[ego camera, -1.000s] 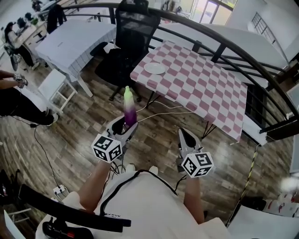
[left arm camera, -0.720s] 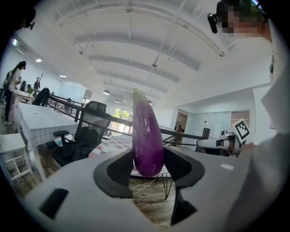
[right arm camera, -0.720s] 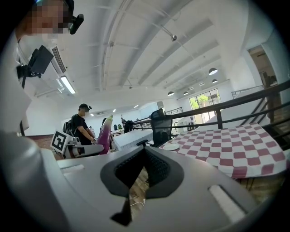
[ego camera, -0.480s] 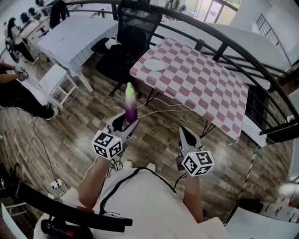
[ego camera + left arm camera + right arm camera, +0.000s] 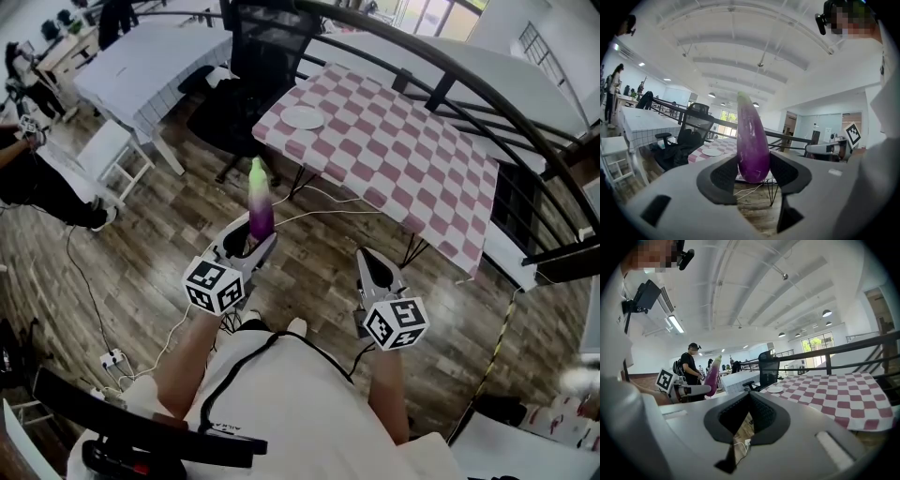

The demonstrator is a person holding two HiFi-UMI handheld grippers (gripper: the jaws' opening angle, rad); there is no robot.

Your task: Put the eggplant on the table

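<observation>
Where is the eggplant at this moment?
In the head view the eggplant stands upright in the left gripper, above the wooden floor, short of the checkered table.

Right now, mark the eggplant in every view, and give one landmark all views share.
Head view: eggplant left of centre, upright in the left gripper.
Left gripper view: eggplant dead centre, upright between the jaws.
Right gripper view: eggplant small, left of centre.
Shared landmark: white plate on the checked table.
</observation>
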